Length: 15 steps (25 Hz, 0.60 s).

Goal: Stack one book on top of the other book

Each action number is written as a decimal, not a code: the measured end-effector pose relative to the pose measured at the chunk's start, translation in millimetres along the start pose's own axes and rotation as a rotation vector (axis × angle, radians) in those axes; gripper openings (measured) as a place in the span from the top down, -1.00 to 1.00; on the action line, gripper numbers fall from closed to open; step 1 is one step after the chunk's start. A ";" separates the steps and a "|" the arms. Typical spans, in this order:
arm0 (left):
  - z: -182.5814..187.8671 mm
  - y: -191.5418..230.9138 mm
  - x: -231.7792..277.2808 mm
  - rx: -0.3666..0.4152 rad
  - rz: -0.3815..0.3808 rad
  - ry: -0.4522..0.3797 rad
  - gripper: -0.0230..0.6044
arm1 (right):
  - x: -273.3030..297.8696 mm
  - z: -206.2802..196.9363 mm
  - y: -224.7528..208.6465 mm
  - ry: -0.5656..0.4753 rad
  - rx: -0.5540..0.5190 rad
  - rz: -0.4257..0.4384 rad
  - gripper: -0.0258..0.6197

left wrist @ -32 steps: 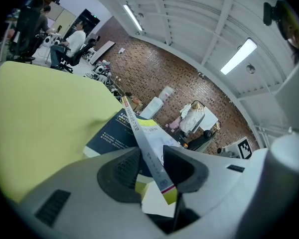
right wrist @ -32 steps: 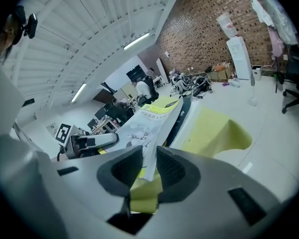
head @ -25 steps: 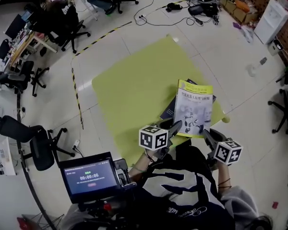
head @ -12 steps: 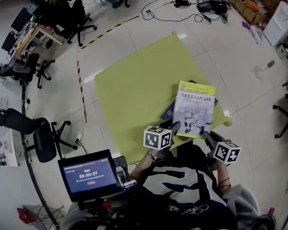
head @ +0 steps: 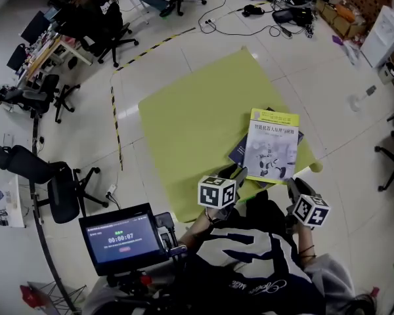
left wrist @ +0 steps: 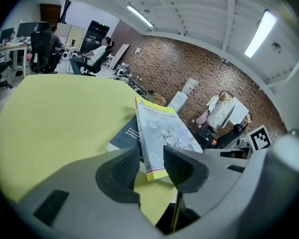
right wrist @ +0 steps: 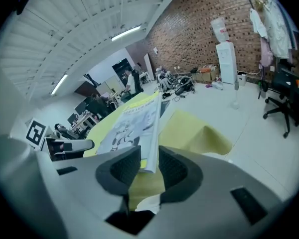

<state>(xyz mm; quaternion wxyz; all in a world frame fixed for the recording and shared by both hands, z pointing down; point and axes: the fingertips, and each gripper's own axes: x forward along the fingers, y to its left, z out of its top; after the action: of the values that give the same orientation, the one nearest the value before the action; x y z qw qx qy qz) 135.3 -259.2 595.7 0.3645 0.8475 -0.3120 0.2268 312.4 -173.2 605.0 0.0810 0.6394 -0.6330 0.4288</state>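
A yellow and white book (head: 271, 146) lies on top of a dark blue book (head: 241, 151) at the near right corner of the yellow-green table (head: 190, 123). My left gripper (head: 238, 173) is at the top book's near left corner. In the left gripper view that corner (left wrist: 159, 133) sits between the jaws (left wrist: 152, 166) with a gap beside it, and the dark book (left wrist: 125, 137) shows underneath. My right gripper (head: 290, 184) is at the near right corner. Its jaws (right wrist: 149, 166) are opening, and the book's edge (right wrist: 132, 126) is still close between the pads.
Office chairs (head: 52, 189) and desks with seated people stand to the left and far left. Cables (head: 249, 18) lie on the floor beyond the table, and striped tape (head: 115, 110) runs along its left side. A timer screen (head: 121, 236) sits close in front of the person.
The yellow book has come down from a raised, tilted hold to lie flat on the dark book. Both grippers sank with it and tipped further down.
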 end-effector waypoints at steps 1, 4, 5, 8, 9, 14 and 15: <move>0.3 -0.6 -6.9 -0.005 -0.007 -0.012 0.47 | -5.6 2.7 3.2 -0.027 0.011 -0.003 0.59; 3.9 -5.6 -29.8 -0.009 -0.038 -0.057 0.47 | -23.6 14.2 21.8 -0.114 0.041 0.024 0.59; 5.5 -8.1 -38.1 -0.010 -0.054 -0.074 0.47 | -29.7 17.5 30.7 -0.141 0.047 0.038 0.59; 6.2 -14.7 -65.9 -0.010 -0.105 -0.121 0.47 | -48.2 21.3 62.0 -0.220 0.046 0.065 0.69; 5.0 -16.3 -76.0 -0.008 -0.119 -0.132 0.47 | -54.4 20.8 73.2 -0.244 0.042 0.070 0.76; -8.1 -21.0 -126.7 0.037 -0.152 -0.163 0.57 | -82.0 7.3 128.2 -0.320 0.028 0.114 0.93; -12.2 -20.3 -134.3 0.046 -0.149 -0.168 0.67 | -85.5 2.4 136.5 -0.326 0.029 0.123 0.93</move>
<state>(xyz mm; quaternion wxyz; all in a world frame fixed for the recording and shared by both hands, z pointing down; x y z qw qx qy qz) 53.1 -190.1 511.5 0.3333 0.8925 -0.2725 0.1344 208.0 -136.8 487.9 -0.0583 0.6617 -0.6695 0.3323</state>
